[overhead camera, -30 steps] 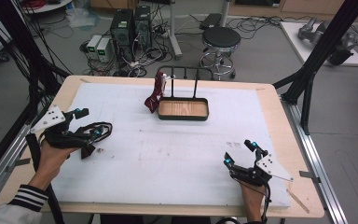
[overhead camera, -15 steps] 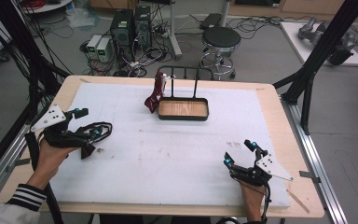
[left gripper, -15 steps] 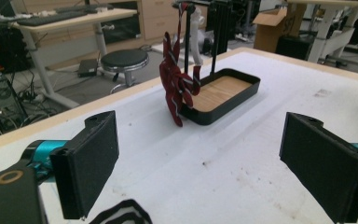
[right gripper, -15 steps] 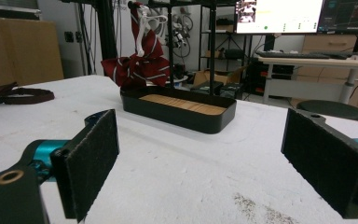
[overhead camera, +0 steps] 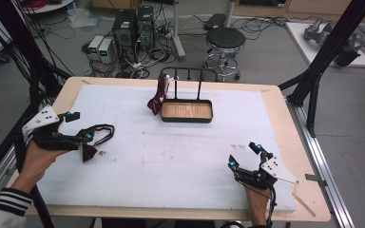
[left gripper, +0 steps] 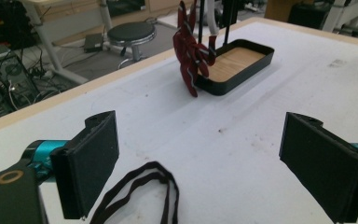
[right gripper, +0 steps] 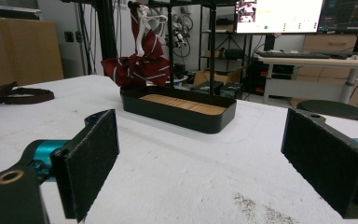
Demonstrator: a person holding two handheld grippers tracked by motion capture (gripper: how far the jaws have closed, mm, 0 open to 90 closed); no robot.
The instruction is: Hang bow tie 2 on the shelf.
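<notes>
A black wire rack with a wood-floored tray [overhead camera: 187,118] stands at the table's far middle. A dark red striped bow tie [overhead camera: 159,95] hangs from the rack's left end; it also shows in the left gripper view [left gripper: 191,56] and the right gripper view [right gripper: 137,60]. A second dark bow tie with a looped strap [overhead camera: 100,133] lies on the white mat at the left. My left gripper [overhead camera: 79,126] is open just beside it, with the strap loop [left gripper: 144,191] low between its jaws and untouched. My right gripper [overhead camera: 244,154] is open at the near right and holds nothing.
The white mat [overhead camera: 180,156] covers most of the wooden table [overhead camera: 285,118]. Black frame posts rise at both sides. Beyond the far edge stand a stool [overhead camera: 224,40] and computer boxes [overhead camera: 133,23] among cables.
</notes>
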